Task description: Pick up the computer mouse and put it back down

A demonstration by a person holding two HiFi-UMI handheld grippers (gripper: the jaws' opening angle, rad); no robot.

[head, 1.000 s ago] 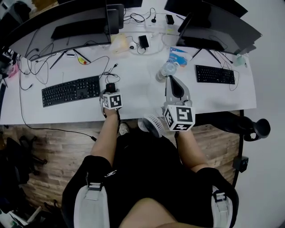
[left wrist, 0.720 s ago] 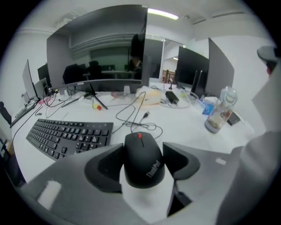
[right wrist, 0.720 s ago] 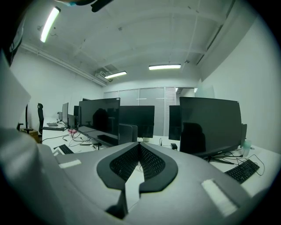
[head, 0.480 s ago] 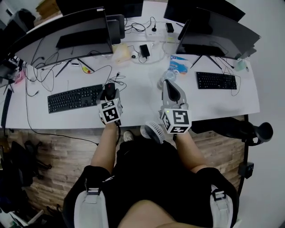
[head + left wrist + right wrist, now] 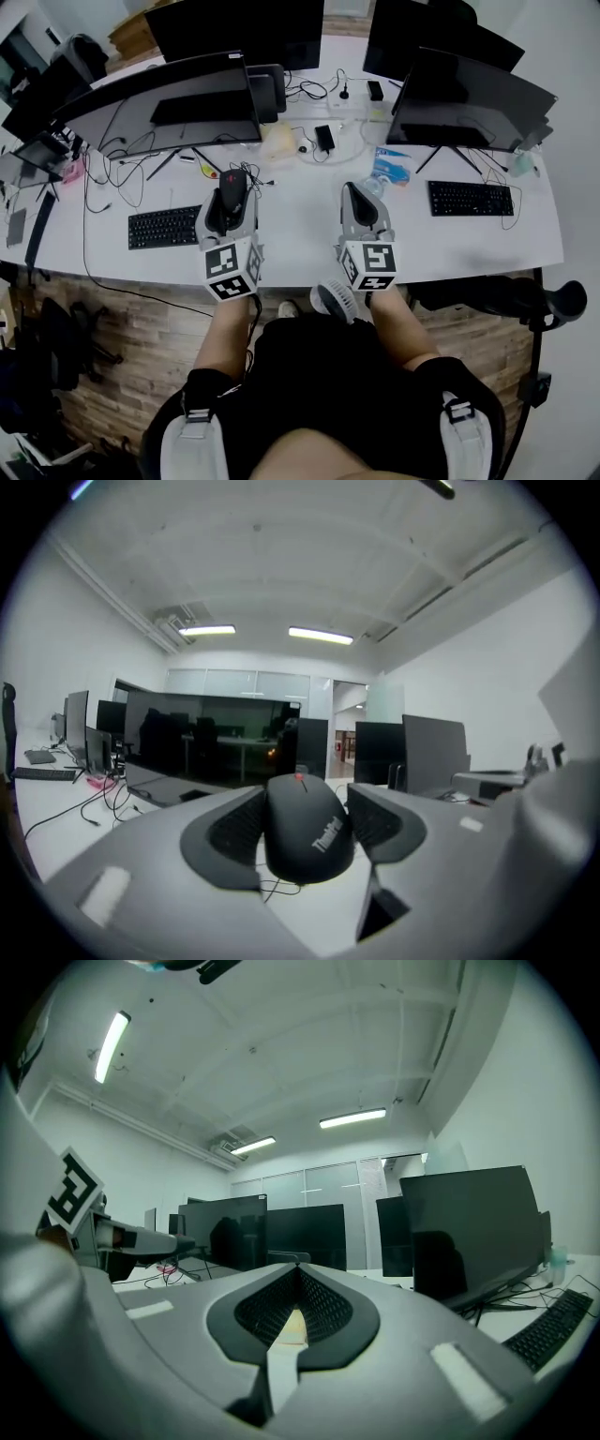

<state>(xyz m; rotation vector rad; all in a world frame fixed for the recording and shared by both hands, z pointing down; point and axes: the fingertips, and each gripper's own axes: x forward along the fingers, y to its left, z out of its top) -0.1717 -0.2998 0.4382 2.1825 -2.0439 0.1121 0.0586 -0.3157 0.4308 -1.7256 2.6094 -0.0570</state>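
A black computer mouse (image 5: 307, 827) with a red scroll wheel sits clamped between the two dark pads of my left gripper (image 5: 302, 825). In the head view the mouse (image 5: 232, 196) is raised above the white desk (image 5: 300, 234), its cable trailing down, and the left gripper (image 5: 229, 199) is shut on it. My right gripper (image 5: 363, 206) hovers over the desk to the right of the left one. Its pads (image 5: 272, 1312) meet with nothing between them in the right gripper view, where the right gripper (image 5: 297, 1309) points at the monitors.
A black keyboard (image 5: 164, 226) lies left of the left gripper and another keyboard (image 5: 467, 198) at the right. Monitors (image 5: 178, 103) stand along the back. A plastic bottle (image 5: 373, 184), cables, a phone (image 5: 325, 138) and a small fan (image 5: 335, 298) at the desk's front edge are around.
The left gripper has lifted the mouse off the desk and tilted upward. The right gripper rose slightly. The head camera shifted, so the desk appears farther right.
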